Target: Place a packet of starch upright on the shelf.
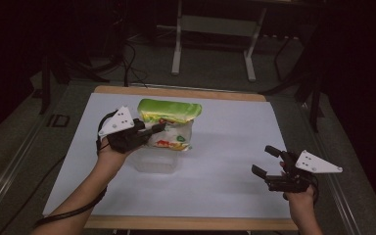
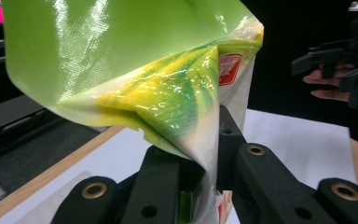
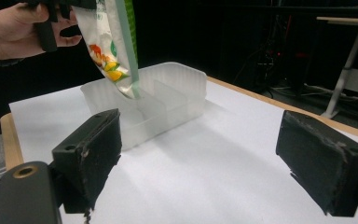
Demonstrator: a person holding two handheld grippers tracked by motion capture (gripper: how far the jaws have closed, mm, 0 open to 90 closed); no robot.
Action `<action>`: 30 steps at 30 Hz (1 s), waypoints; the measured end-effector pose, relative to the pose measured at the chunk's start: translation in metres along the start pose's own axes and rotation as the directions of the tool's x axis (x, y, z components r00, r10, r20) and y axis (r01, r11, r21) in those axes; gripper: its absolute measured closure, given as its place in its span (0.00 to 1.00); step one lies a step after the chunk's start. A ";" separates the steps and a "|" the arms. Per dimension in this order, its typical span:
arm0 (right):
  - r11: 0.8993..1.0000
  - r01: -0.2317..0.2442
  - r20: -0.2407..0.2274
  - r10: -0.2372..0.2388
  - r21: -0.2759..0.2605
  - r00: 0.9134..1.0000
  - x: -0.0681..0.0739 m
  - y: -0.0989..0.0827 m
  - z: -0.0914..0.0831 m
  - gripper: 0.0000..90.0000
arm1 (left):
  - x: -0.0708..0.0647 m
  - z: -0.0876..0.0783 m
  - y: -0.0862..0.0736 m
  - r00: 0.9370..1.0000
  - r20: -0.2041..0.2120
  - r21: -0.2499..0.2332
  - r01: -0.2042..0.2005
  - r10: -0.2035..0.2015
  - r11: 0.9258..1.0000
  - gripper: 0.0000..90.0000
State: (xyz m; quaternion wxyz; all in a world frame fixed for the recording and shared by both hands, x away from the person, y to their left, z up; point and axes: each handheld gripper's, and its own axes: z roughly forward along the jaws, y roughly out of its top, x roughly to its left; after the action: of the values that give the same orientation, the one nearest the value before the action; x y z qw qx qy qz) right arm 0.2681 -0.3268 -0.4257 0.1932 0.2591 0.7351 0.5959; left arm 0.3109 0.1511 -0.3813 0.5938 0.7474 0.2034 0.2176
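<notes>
Your left claw (image 1: pixel 159 129) grips the green snack bag (image 1: pixel 169 122) above the clear tray (image 3: pixel 144 105); your right claw (image 1: pixel 266 160) gapes empty over the counter (image 1: pixel 225 176)

No words to read

The green snack bag (image 2: pixel 135 70) has a small red logo (image 2: pixel 230 68) on it, but its letters are too blurry to read.

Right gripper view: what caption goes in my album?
Left claw lowers a green-and-white snack bag into a clear plastic tray.
</notes>
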 end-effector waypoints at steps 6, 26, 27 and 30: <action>1.000 -0.003 0.003 0.003 0.005 1.000 -0.001 -0.002 0.002 0.15 | 0.002 -0.004 -0.018 0.999 -0.043 0.014 0.031 -0.030 0.999 0.93; 1.000 -0.007 -0.010 0.007 0.021 1.000 -0.002 -0.005 0.004 0.15 | 0.003 -0.010 -0.065 0.994 -0.067 0.045 0.085 -0.081 0.995 0.93; 1.000 -0.004 -0.011 0.005 0.022 1.000 -0.002 -0.005 0.005 0.15 | 0.003 -0.010 -0.065 0.994 -0.067 0.045 0.085 -0.081 0.995 0.93; 1.000 -0.005 -0.017 0.006 0.024 1.000 -0.001 -0.006 0.006 0.15 | 0.004 -0.011 -0.070 0.995 -0.066 0.049 0.080 -0.077 0.996 0.93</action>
State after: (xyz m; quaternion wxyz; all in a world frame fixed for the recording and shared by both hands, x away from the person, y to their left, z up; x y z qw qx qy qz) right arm 0.2717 -0.3236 -0.4325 0.1823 0.2584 0.7431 0.5897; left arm 0.3046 0.1768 -0.4473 0.5756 0.7466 0.2571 0.2125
